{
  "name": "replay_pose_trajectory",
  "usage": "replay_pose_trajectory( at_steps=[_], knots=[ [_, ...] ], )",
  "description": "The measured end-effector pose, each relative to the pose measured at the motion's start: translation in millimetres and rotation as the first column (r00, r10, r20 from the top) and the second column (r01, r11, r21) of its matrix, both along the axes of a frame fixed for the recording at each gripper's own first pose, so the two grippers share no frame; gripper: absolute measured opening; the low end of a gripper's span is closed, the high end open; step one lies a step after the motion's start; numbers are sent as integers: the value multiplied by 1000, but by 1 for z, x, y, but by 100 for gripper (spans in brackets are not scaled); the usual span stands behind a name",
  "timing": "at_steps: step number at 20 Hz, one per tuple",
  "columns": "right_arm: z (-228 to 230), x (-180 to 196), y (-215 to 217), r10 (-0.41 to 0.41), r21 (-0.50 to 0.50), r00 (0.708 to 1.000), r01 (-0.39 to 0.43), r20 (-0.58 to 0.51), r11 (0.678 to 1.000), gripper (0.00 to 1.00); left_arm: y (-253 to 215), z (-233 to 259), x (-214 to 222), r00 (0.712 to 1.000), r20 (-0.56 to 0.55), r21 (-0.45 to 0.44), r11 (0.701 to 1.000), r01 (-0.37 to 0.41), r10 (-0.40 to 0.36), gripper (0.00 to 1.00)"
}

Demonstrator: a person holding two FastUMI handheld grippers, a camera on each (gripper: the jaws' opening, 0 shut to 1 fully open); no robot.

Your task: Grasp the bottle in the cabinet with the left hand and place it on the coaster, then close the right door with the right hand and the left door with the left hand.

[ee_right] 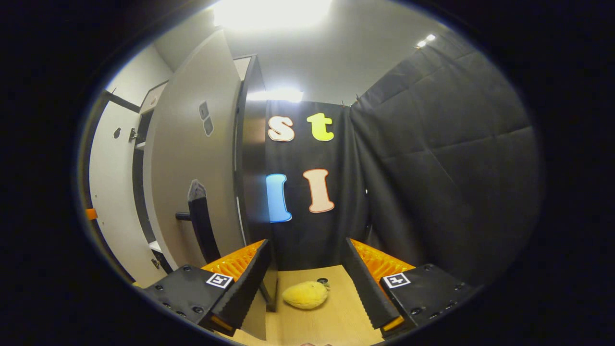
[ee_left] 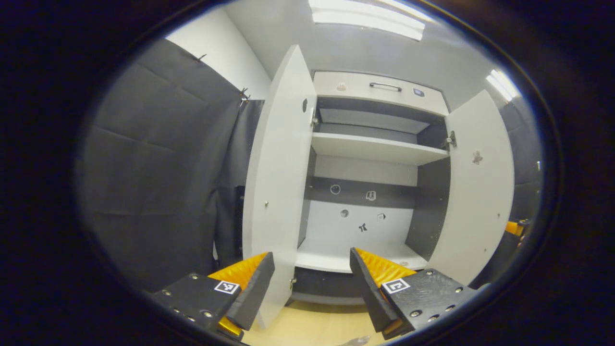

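Spread fingers of the left gripper [ee_left: 312, 288] frame the foreground of the left gripper view, jaws apart and holding nothing, with the cabinet [ee_left: 379, 86] standing open dead ahead. Its left door [ee_left: 276, 192] swings out at 9 o'clock, the right door [ee_left: 475, 192] at 3 o'clock. Both the upper shelf [ee_left: 375, 146] and the lower shelf [ee_left: 326, 259] lie bare in this shot; no bottle can be made out there, so its whereabouts cannot be told from these pictures, nor can the coaster's.

Over in the right gripper view, the right gripper [ee_right: 305, 288] is likewise apart and empty, hovering above a wooden table [ee_right: 336, 322] where a yellow plush toy [ee_right: 306, 294] sits at 6 o'clock between its fingers. One cabinet door [ee_right: 192, 158] looms at 9 o'clock, its dark handle [ee_right: 202, 221] jutting toward the lens.

Judging by the task, what remains to handle are the doors: stiff, light panels on hinges that should swing freely. A push on the outer face near the free edge, far from the hinges, looks the surest contact; smooth laminate may let fingers slide
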State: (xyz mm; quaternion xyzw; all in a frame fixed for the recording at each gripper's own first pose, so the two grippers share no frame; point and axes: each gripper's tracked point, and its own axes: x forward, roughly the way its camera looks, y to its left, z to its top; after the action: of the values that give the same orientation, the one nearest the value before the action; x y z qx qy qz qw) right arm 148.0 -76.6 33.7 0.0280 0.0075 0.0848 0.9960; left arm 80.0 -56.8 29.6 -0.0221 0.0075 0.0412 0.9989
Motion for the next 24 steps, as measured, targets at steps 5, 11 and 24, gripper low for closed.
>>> replay_pose_trajectory(
  at_steps=[5,11,24],
  knots=[
    [-3,21,4,62,39,994,-59,-90,997,96,-17,-10,0,1000,-11,-15,1000,7,-7,96],
    [6,22,29,102,23,990,-100,-96,995,98,-32,-29,11,994,-42,-55,994,94,-96,96],
    [-14,-5,67,-10,-69,986,-2,-168,998,95,-16,-43,14,962,-41,-85,960,266,-270,92]
  ],
)
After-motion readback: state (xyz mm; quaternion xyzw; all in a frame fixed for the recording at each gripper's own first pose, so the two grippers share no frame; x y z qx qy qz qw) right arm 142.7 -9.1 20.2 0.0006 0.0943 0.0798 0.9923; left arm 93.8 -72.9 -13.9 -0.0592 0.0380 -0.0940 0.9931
